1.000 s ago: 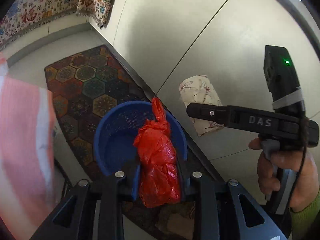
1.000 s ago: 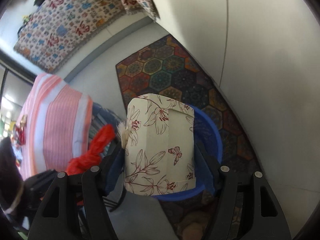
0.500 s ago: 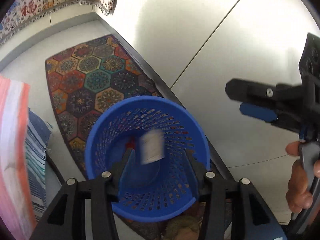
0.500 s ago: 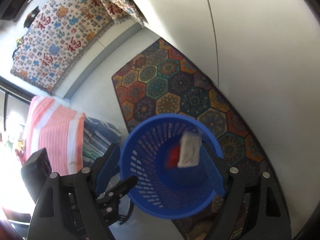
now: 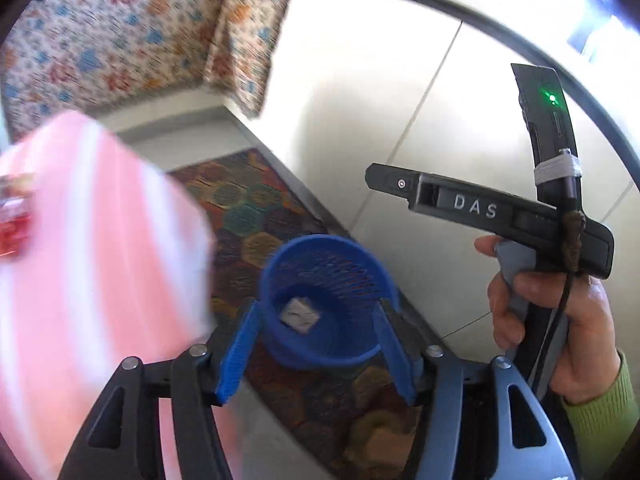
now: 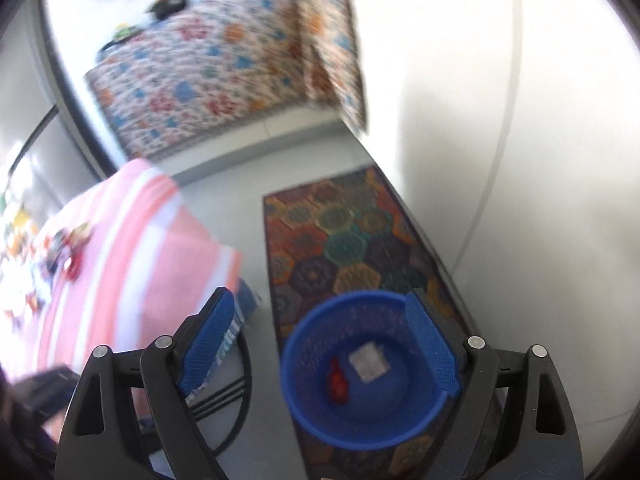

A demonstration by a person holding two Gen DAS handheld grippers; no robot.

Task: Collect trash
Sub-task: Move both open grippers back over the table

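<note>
Trash now lies in the blue basket at lower centre: red bag, floral packet. Left gripper and right gripper, jaws just opened, empty; lift clear without knocking the rim.

Rug: I see a hexagon-patterned rug on the floor.
Cloth: pink striped tablecloth.
Wall side: floral cover.

A hexagon-patterned rug lies on pale floor along a white wall; floral-covered furniture at eleven o'clock.
</note>
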